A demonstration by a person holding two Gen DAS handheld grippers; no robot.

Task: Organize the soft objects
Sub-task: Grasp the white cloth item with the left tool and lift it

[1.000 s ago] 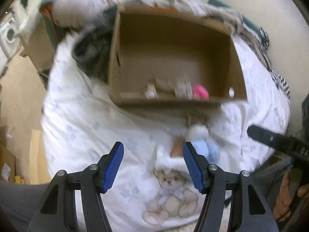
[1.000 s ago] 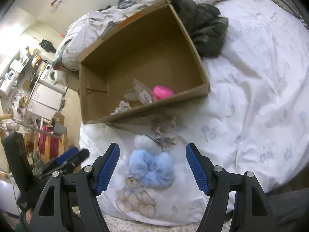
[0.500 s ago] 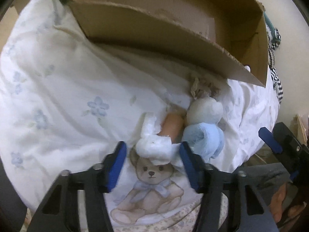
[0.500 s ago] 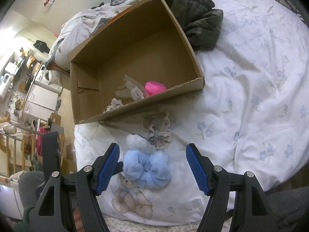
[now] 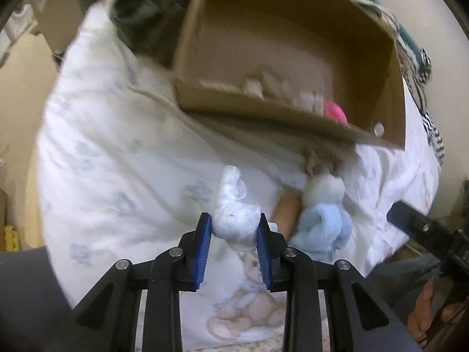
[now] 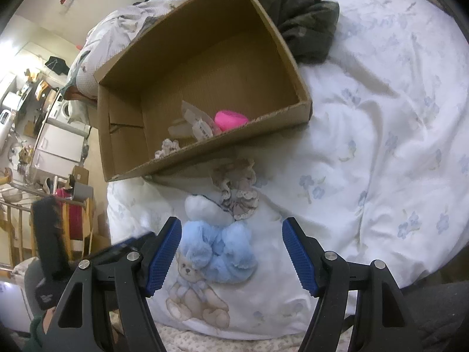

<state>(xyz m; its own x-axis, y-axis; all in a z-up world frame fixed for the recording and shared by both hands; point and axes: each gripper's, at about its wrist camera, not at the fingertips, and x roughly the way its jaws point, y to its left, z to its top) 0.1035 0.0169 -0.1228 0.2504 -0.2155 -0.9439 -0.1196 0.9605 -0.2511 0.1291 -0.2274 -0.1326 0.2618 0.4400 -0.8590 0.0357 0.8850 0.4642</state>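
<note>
My left gripper [image 5: 233,231] is shut on a white fluffy scrunchie [image 5: 234,220] and holds it above the bed. On the quilt lie a blue fluffy scrunchie [image 6: 218,250], a white pom-pom [image 6: 205,209], a lace-trimmed scrunchie [image 6: 237,193] and an orange piece [image 5: 285,211]. My right gripper [image 6: 231,249] is open, its fingers either side of the blue scrunchie. An open cardboard box [image 6: 187,38] stands behind, holding a pink object [image 6: 230,118], clear packets and a small frilly scrunchie [image 6: 167,148].
A white floral quilt [image 6: 381,117] with a teddy bear print [image 6: 196,302] covers the bed. Dark green clothing [image 6: 304,29] lies behind the box on the right. The bed edge drops to the floor at the left, with room furniture beyond.
My left gripper closed on the white scrunchie and lifted it off the quilt, drawing back so the box interior shows again. My right gripper moved slightly closer over the blue scrunchie.
</note>
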